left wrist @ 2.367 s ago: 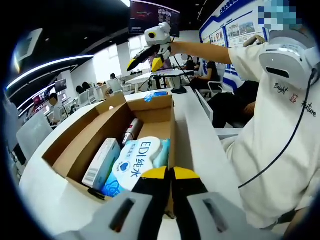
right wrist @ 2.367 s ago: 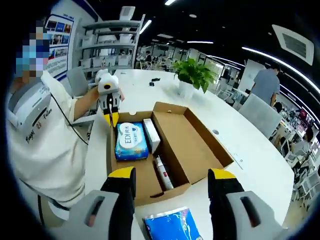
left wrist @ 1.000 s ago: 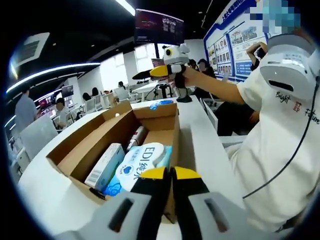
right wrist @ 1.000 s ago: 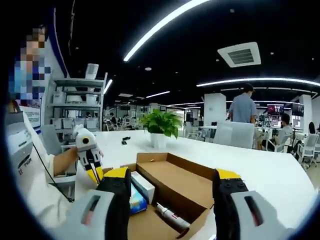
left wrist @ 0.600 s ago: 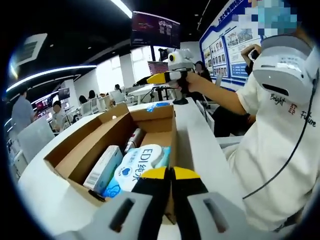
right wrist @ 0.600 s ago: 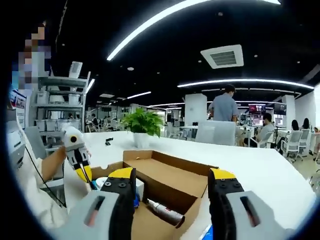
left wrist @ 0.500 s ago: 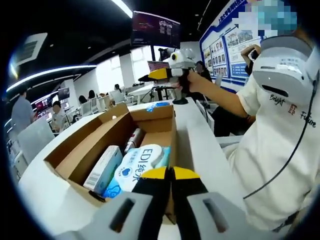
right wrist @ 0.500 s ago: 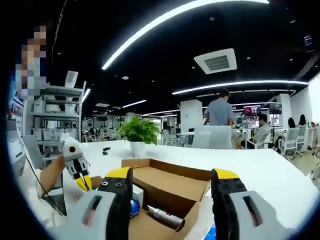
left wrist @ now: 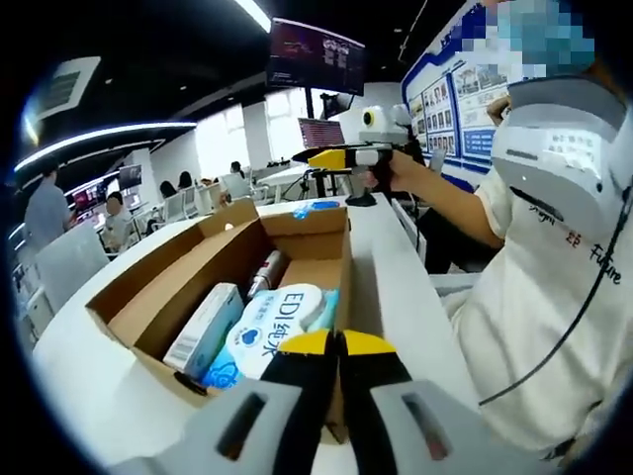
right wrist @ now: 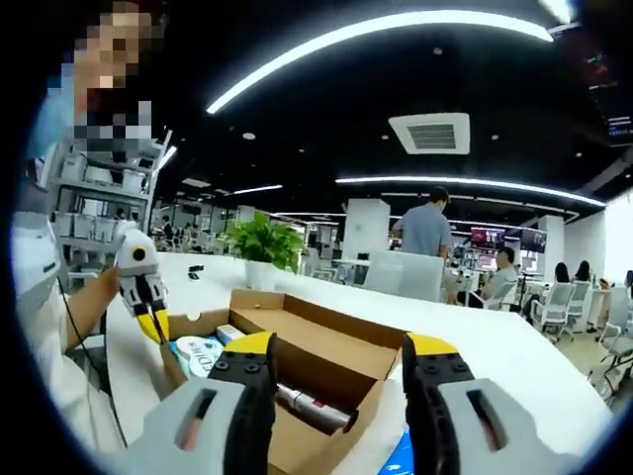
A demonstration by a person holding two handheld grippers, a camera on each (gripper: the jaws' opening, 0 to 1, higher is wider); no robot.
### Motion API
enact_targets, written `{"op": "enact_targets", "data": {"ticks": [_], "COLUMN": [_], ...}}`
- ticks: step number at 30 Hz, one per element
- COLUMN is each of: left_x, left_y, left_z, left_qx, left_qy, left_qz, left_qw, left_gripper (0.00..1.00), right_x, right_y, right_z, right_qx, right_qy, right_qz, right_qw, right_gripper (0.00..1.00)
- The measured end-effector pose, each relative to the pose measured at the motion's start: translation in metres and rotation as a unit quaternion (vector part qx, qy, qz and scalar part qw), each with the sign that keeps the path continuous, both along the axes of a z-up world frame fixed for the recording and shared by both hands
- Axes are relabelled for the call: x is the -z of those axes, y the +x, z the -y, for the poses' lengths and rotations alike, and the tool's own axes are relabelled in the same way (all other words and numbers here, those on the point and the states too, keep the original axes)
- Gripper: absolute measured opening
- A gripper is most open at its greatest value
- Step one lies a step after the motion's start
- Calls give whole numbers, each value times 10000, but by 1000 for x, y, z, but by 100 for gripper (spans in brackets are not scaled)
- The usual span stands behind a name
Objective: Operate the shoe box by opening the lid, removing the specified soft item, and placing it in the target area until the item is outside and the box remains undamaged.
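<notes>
The brown shoe box point(left wrist: 297, 223) stands open on the white table, its lid point(left wrist: 148, 287) folded out to the side. Inside lie a blue-white soft wipes pack point(left wrist: 269, 327), a white carton point(left wrist: 203, 327) and a tube point(left wrist: 263, 272). My left gripper point(left wrist: 336, 342) is shut on the box's near wall, seen again as the left gripper point(right wrist: 151, 325) beside the shoe box point(right wrist: 331, 348). My right gripper point(right wrist: 339, 348) is open and empty, held in the air above the table's far end; the right gripper point(left wrist: 331, 156) points sideways. The wipes pack point(right wrist: 198, 352) and tube point(right wrist: 307, 406) show below it.
A blue packet point(left wrist: 316, 208) lies on the table beyond the box, also the blue packet point(right wrist: 398, 459) under my right jaws. The person's white shirt point(left wrist: 554, 297) is close on one side. A potted plant point(right wrist: 259, 242), office chairs and a standing person point(right wrist: 425, 233) are farther off.
The right gripper has swung up from over the box and now hangs level in the air, drifting toward the person. The left gripper and the box have stayed put.
</notes>
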State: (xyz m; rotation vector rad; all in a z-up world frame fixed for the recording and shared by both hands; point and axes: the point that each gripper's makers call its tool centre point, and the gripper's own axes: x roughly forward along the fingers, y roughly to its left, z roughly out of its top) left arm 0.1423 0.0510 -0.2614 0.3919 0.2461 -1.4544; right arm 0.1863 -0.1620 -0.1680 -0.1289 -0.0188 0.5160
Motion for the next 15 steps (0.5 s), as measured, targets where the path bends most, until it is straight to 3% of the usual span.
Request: {"op": "enact_targets", "data": {"ticks": [2,4,6,9,10,11,15], "left_x": [0,1,2,8,9,12,19], "left_y": [1,1,1,0,0,0,0], "left_z": [0,1,1,0,0,-1,-1], "left_qx": [-130,-165,-244,-263,-262,-249,-211], "left_qy": [39,111,244,713,763,986,1624], "left_qz": [-277,-265,-318,-296,-299,-296,-167], "left_qw": [9995,9995,9989,9967,9963,9944,9864], "left_gripper": [2,3,3,4,4,4,3], "right_x": [1,3,4,6,7,9,14], "right_y": [1,5,7,8,9,12,21], "right_z": [-3,-7,-13,-30,-31,-35,-41], "right_qx": [-95,-172,-360,-820,-841,-875,-856], "right_qy": [-249,-815,-1044,-1186,-1220,-1519,-1841], "right_qz": [-85,-73,-203,-517,-548,-553,-595], "right_qw": [9996,9965,9937,9882,9874,9830,9774], "right_gripper": [44,37,31,38,38,37,36]}}
